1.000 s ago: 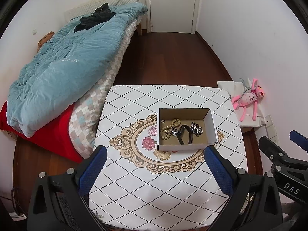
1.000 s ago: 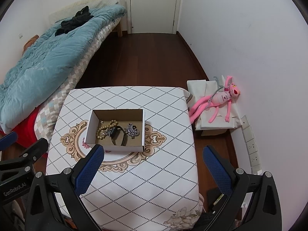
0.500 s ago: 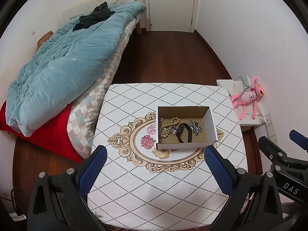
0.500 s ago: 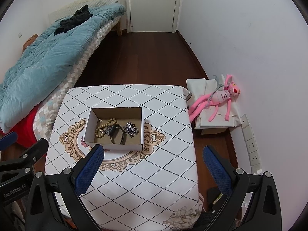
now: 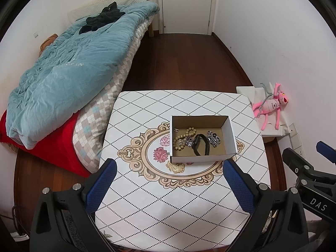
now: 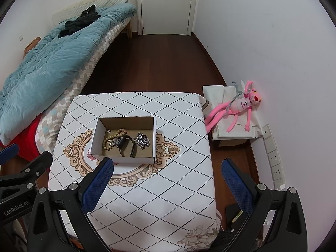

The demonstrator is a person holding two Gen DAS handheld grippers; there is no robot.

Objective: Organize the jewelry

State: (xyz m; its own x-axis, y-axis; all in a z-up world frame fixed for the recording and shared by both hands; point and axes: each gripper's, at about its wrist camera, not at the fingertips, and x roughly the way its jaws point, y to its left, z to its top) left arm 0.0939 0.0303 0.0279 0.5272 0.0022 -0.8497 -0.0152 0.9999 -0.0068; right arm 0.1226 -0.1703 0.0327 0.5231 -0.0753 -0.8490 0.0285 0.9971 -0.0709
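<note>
Above the diamond-patterned white desk, you are hovering both hand-held grippers wide and empty, needing next to descend into the open cardboard box of tangled jewelry.

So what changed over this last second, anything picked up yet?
Nothing picked up. Both cameras drifted slightly, so the cardboard box sits a little higher in each view. The left gripper and right gripper stay open and empty; the bead bracelet, black band and chain lie unmoved.

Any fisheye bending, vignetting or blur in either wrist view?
Left wrist: strong barrel bending, dark corners, cardboard box sharp. Right wrist: same bending, wall curved, the box sharp, no motion blur; soft even light in both.
</note>
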